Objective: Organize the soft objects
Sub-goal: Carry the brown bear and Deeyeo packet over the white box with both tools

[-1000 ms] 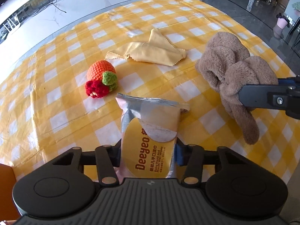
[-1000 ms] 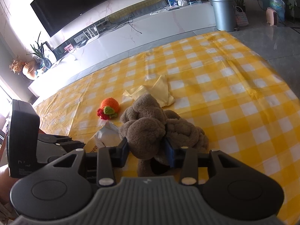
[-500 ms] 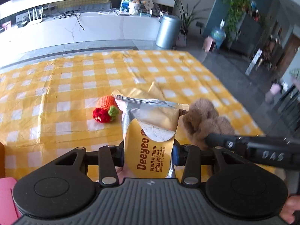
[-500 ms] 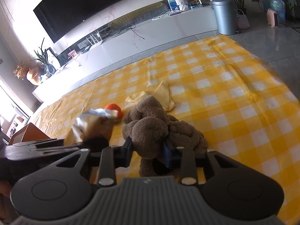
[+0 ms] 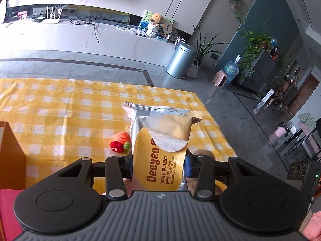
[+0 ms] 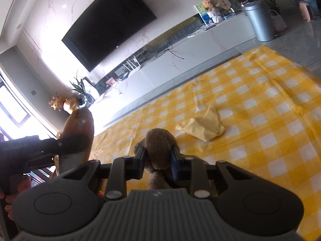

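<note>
A yellow-and-white checked pattern is shown on the tablecloth (image 5: 60, 108), against which a plain pale-yellow cloth (image 6: 202, 127) and a knitted toy (image 5: 120, 142) in orange, red and green are seen. The wet-wipes pack (image 5: 160, 150) is printed in silver and mustard yellow with brown lettering and a translucent whitish flap, while the plush toy (image 6: 158, 150) is uniformly brown. Both the left gripper (image 5: 158, 166) and the right gripper (image 6: 157, 161) are finished in black with dark grey ribbed bodies, and blue pads are fitted to the fingers.
</note>
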### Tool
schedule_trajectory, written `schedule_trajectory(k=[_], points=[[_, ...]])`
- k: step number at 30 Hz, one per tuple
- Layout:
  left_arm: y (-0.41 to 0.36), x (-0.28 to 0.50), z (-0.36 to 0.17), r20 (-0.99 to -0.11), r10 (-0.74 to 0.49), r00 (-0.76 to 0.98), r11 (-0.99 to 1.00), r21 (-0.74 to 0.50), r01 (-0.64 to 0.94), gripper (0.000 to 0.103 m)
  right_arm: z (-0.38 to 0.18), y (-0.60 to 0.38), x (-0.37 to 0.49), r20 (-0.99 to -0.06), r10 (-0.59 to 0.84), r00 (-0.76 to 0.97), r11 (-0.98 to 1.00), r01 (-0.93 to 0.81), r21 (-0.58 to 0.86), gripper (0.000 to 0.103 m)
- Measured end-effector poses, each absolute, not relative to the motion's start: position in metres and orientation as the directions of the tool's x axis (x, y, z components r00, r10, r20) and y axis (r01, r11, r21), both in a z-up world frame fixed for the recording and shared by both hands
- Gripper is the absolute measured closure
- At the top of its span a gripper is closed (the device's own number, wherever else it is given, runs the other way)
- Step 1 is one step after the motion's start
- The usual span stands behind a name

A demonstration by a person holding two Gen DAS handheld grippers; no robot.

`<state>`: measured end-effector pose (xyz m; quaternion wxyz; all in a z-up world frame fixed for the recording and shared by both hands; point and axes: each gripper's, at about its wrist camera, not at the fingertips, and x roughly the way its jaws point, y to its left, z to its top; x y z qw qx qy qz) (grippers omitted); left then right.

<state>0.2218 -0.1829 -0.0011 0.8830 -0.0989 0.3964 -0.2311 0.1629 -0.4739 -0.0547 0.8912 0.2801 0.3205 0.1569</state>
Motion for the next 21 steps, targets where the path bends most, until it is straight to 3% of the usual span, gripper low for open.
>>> schedule_trajectory(k=[9, 21], points=[[-0.128, 0.191, 0.027, -0.635, -0.444, 0.633, 0.895, -0.284, 0.344, 0.054, -0.042, -0.448, 0.169, -0.415, 0.573, 0.707, 0.739, -0.227, 0.634, 0.078], [-0.002, 0.16, 0.036, -0.547, -0.294, 0.784, 0.935, -0.333, 0.118, 0.054, 0.016, -0.384, 0.162, -0.24, 0.725, 0.645, 0.62, -0.46, 0.636, 0.079]])
